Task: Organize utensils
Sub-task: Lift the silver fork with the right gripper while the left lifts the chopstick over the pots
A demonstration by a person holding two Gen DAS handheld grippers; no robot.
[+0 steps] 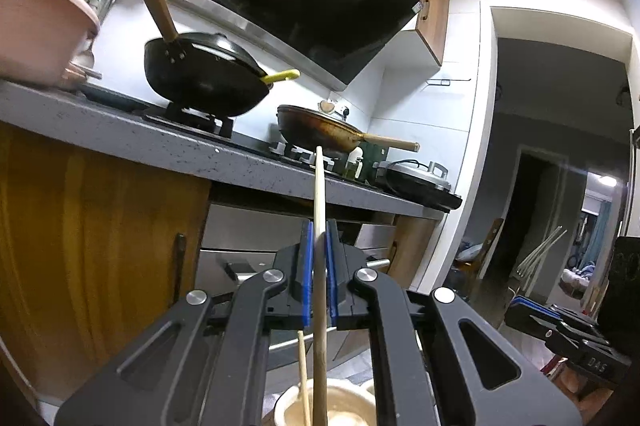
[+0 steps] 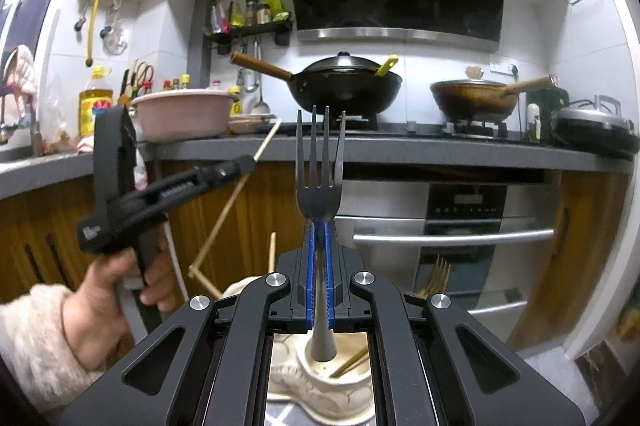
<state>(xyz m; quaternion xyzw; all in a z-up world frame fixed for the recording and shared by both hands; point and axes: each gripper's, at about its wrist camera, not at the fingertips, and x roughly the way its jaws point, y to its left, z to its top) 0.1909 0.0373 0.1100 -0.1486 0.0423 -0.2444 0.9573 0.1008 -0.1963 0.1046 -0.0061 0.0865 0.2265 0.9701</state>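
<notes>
My left gripper (image 1: 319,230) is shut on a wooden chopstick (image 1: 319,194) that stands upright over a cream ceramic holder (image 1: 344,402); a second chopstick (image 1: 303,374) leans in the holder. My right gripper (image 2: 319,226) is shut on a dark metal fork (image 2: 320,162), tines up, handle end just above the cream holder (image 2: 340,378). That holder has a chopstick (image 2: 352,362) in it. The left gripper (image 2: 250,162) shows in the right wrist view with its chopstick (image 2: 232,202). A gold fork (image 2: 436,276) stands behind on the right.
A grey counter (image 2: 400,146) carries a black wok (image 2: 344,86), a brown pan (image 2: 476,98), a pink basin (image 2: 184,112) and an electric griddle (image 2: 596,126). An oven (image 2: 452,226) sits below, wooden cabinets (image 1: 80,226) beside it.
</notes>
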